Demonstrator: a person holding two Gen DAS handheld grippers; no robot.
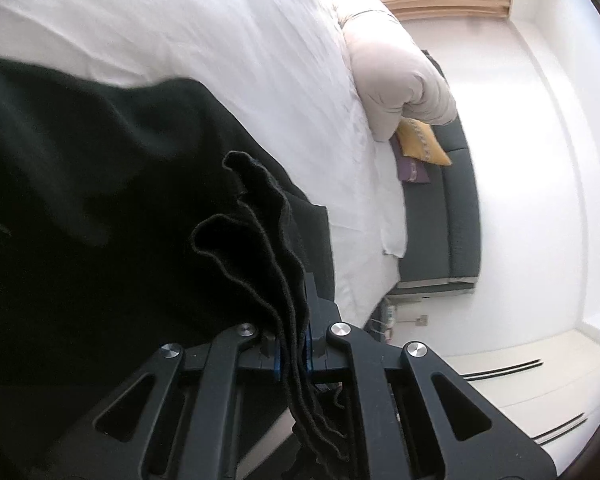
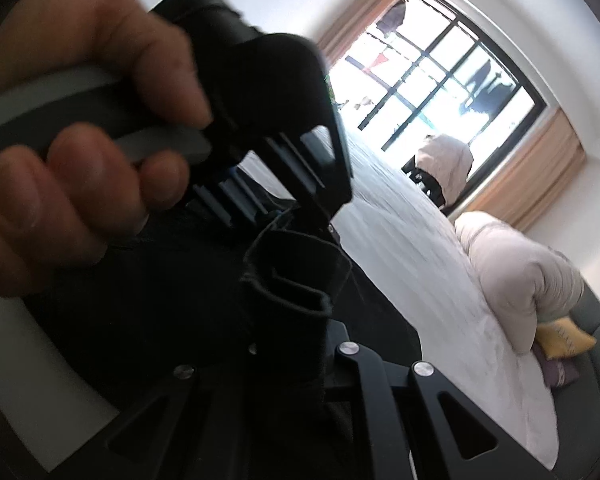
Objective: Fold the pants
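Two grippers, left gripper [image 1: 292, 356] and right gripper [image 2: 296, 320], each pinch bunched layers of soft black fabric pants [image 1: 100, 200] at lower centre; a thin hem layer could slip free if tugged apart.

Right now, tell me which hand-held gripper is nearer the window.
Left, probably. The left hand-held gripper sits ahead of the right hand-held gripper, toward the window; both clamp the black pants.
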